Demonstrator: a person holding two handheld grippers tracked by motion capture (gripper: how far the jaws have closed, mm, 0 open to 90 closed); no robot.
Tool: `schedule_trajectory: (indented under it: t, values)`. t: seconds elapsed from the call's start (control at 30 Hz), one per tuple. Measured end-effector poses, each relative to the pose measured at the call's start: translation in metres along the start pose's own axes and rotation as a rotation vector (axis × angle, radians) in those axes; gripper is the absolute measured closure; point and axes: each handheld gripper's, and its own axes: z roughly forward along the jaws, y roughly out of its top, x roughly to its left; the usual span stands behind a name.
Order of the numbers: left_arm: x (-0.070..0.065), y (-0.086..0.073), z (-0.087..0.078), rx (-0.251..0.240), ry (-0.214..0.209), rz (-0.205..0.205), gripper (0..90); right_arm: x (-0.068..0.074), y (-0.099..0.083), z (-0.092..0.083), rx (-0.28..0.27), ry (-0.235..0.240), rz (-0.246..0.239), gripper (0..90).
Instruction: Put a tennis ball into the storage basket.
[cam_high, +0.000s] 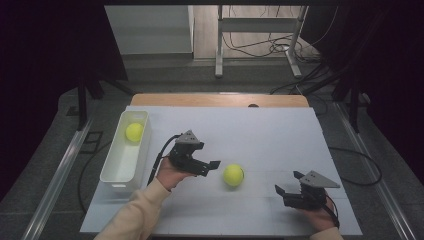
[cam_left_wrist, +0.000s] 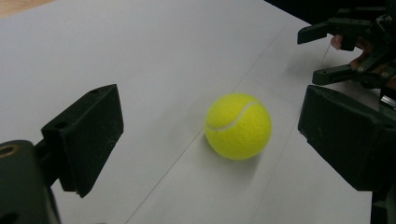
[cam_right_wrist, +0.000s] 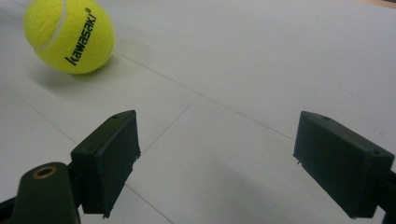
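Nearby, white bin (cam_high: 116, 170), ball inside (cam_high: 134, 132)

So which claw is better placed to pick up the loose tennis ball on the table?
The left claw, probably. It sits open right beside the tennis ball, and in the left gripper view the ball lies just ahead between its jaws. The right claw is open too, but farther away, with the ball off to one side.
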Motion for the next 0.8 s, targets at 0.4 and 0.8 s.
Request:
schedule_trajectory:
  t: [0.4,0.8]
  values:
    - [-0.009,0.000,0.013,0.034,-0.021,0.020,7.5,0.000,0.000,0.000,-0.001,-0.001,-0.003,14.6]
    - [-0.018,-0.001,0.027,0.073,-0.050,0.040,7.2,0.000,0.000,0.000,0.000,0.001,-0.003,14.7]
